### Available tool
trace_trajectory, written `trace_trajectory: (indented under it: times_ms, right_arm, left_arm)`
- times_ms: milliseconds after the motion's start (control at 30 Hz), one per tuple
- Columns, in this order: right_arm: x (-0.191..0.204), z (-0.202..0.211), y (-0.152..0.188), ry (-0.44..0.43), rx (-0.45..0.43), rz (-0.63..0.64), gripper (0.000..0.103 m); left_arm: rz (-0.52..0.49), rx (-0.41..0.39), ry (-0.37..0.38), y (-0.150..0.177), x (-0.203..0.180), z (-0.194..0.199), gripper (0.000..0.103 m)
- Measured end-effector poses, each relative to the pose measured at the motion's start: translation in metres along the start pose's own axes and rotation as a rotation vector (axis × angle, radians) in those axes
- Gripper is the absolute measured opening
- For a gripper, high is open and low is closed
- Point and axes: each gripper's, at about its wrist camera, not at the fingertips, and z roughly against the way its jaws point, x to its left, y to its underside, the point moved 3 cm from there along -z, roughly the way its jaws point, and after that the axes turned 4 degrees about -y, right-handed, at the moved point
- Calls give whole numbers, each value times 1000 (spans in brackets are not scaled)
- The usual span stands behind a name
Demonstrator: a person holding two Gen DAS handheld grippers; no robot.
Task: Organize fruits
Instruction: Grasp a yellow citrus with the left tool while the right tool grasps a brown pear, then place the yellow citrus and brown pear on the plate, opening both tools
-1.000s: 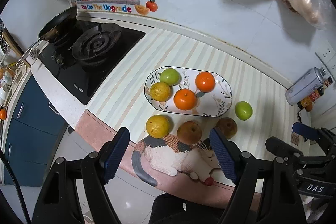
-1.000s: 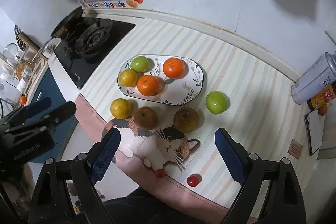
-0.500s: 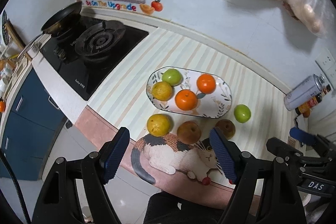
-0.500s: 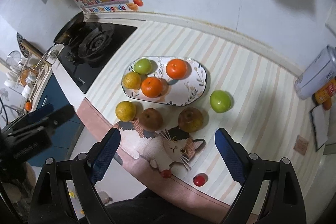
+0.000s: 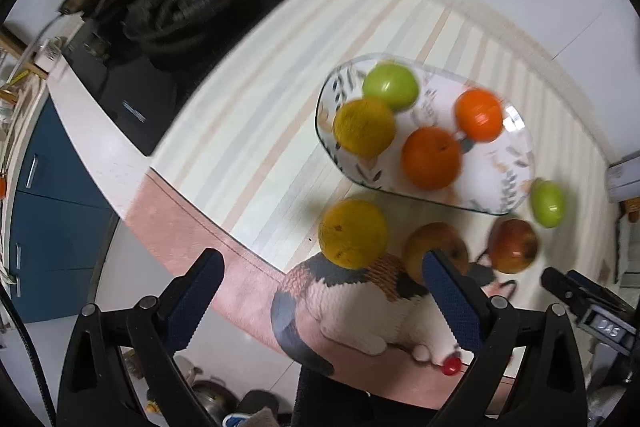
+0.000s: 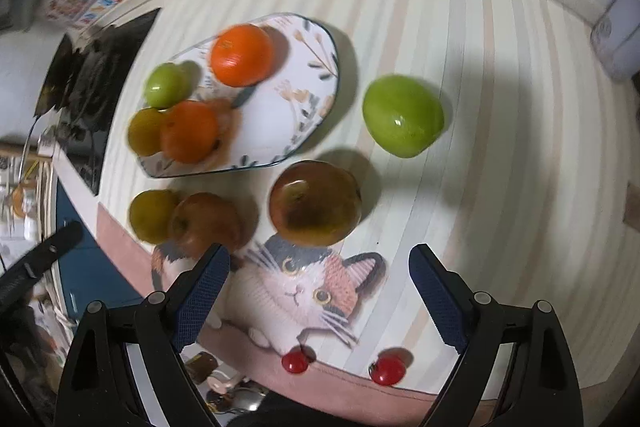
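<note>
1. Left wrist view: left gripper (image 5: pixel 320 291) pointing down over yellow fruit (image 5: pixel 354 233), jaws just opening wider, gripping nothing, likely readying a pick.
2. Right gripper (image 6: pixel 319 277) hanging spread and empty near brown fruit (image 6: pixel 315 202).
3. Plate (image 5: pixel 516 155) already holding four fruits; green fruit (image 6: pixel 403 115) and three others sitting loose on striped mat (image 6: pixel 500 187), probably awaiting transfer.

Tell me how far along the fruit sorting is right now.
Four fruits sit on the plate: two oranges, a green one, a yellow one. Nothing is in hand: the left tongs have just opened wider and the right tongs stand open, both empty. Left on the mat: yellow fruit, two brown fruits, green fruit.
</note>
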Motion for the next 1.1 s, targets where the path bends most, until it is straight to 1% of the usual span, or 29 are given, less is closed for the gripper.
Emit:
trace_trajectory:
  times_ms: [133, 300, 367, 400, 433, 467, 533, 667, 800, 867, 967, 1100]
  right_arm:
    - [-3, -25, -8, 23, 32, -10, 90]
    - [-1, -48, -18, 38, 61, -12, 79]
    - [1, -55, -19, 38, 70, -7, 73]
    - [3, -56, -20, 38, 70, -4, 71]
    - [5, -57, -21, 46, 65, 2, 71]
    - [7, -57, -22, 56, 56, 15, 71]
    - [9, -57, -21, 65, 54, 34, 71]
    - [11, -59, -11, 54, 78, 48, 71]
    - [12, -59, -6, 55, 66, 56, 71]
    - [16, -57, -2, 40, 58, 61, 70]
    - [22, -45, 0, 23, 28, 77, 70]
    - [29, -14, -13, -52, -26, 64, 70]
  left_arm:
    - [-15, 98, -7, -4, -8, -44, 101]
    - [-34, 149, -4, -6, -16, -76, 101]
    - [-32, 162, 14, -6, -18, -85, 97]
    - [-36, 166, 24, -6, -19, -89, 93]
    - [-37, 165, 40, -6, -20, -90, 84]
    - [-35, 162, 69, -6, -22, -91, 80]
    - [-39, 154, 108, -5, -26, -89, 62]
    - [-77, 126, 84, 0, -33, -86, 62]
    - [-60, 126, 93, 6, -30, -84, 61]
    - [-56, 120, 99, 9, -29, -80, 61]
    - [-58, 88, 126, 11, -29, -60, 61]
    - [-62, 16, 192, 0, -39, -20, 61]
